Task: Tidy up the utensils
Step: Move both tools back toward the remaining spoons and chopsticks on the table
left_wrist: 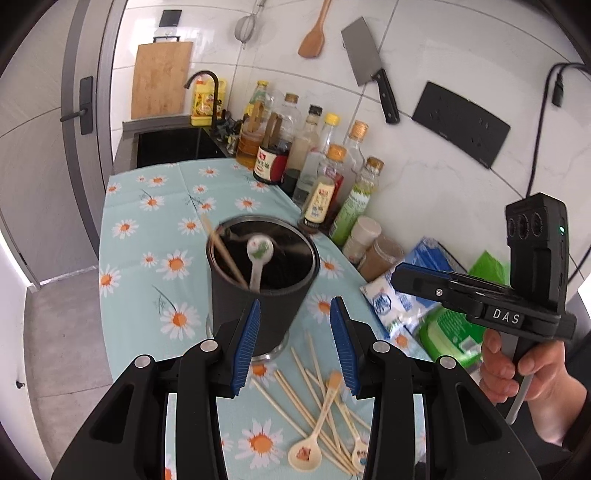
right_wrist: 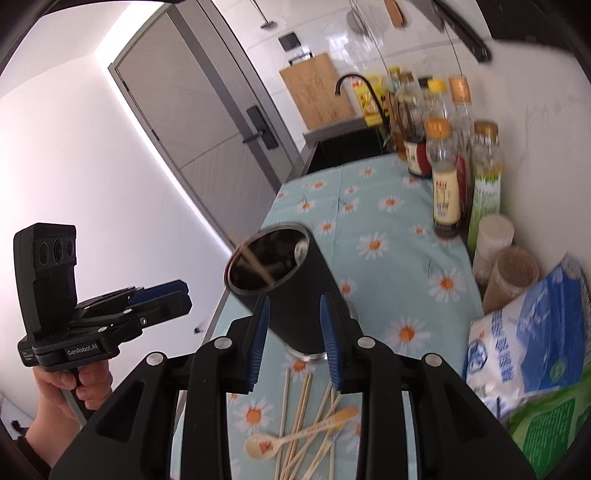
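Observation:
A black utensil cup (left_wrist: 258, 288) stands on the daisy cloth (left_wrist: 147, 229); it holds a white spoon (left_wrist: 258, 254) and a chopstick (left_wrist: 225, 254). Several loose chopsticks (left_wrist: 314, 391) and two cream spoons (left_wrist: 314, 435) lie on the cloth in front of it. My left gripper (left_wrist: 295, 347) is open and empty, just before the cup. My right gripper (right_wrist: 295, 339) is open and empty, its jaws either side of the cup (right_wrist: 288, 288) without touching. The loose chopsticks (right_wrist: 295, 417) and a spoon (right_wrist: 280, 443) lie below it. Each gripper shows in the other's view: the right one (left_wrist: 402, 280), the left one (right_wrist: 177, 299).
Sauce and oil bottles (left_wrist: 325, 173) line the wall, with spice jars (left_wrist: 369, 243) and blue and green packets (left_wrist: 424, 295) at the right. A sink (left_wrist: 173, 144) with a black tap lies beyond the cloth. A cleaver (left_wrist: 369, 70) and wooden spatula (left_wrist: 314, 33) hang on the wall.

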Action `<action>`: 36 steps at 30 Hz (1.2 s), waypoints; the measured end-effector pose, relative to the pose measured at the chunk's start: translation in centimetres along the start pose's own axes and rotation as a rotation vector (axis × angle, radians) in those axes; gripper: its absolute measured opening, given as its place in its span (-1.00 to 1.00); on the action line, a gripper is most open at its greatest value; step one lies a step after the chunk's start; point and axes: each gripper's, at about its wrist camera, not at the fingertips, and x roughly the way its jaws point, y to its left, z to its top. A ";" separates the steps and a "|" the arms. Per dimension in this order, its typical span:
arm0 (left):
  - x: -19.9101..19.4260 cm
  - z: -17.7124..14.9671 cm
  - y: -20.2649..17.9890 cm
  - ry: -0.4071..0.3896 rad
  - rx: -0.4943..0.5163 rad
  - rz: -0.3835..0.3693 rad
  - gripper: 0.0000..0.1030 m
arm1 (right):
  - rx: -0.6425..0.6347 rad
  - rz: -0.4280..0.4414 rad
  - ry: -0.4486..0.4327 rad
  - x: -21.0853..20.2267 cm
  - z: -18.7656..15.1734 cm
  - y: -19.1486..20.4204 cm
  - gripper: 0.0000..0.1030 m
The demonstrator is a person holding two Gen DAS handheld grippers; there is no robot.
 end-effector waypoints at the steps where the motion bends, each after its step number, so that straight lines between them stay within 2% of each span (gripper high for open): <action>1: 0.1 -0.5 0.0 0.013 0.004 -0.005 -0.26 | 0.007 0.005 0.021 0.0 -0.5 -0.2 -0.41; 17: 3.1 -5.8 0.3 0.190 0.026 -0.073 -0.26 | 0.151 0.032 0.303 3.2 -7.7 -2.5 -0.41; 24: 4.8 -7.5 0.0 0.263 0.042 -0.099 -0.26 | 0.243 0.084 0.421 4.9 -11.0 -3.6 -0.42; 30: 5.6 -8.5 0.0 0.296 0.043 -0.110 -0.26 | 0.330 0.135 0.495 6.5 -13.1 -4.5 -0.43; 32: 5.8 -8.8 0.0 0.303 0.041 -0.114 -0.26 | 0.350 0.143 0.516 7.1 -13.7 -4.7 -0.55; 36: 6.1 -9.3 0.1 0.319 0.041 -0.113 -0.26 | 0.359 0.126 0.542 8.1 -14.4 -4.9 -0.56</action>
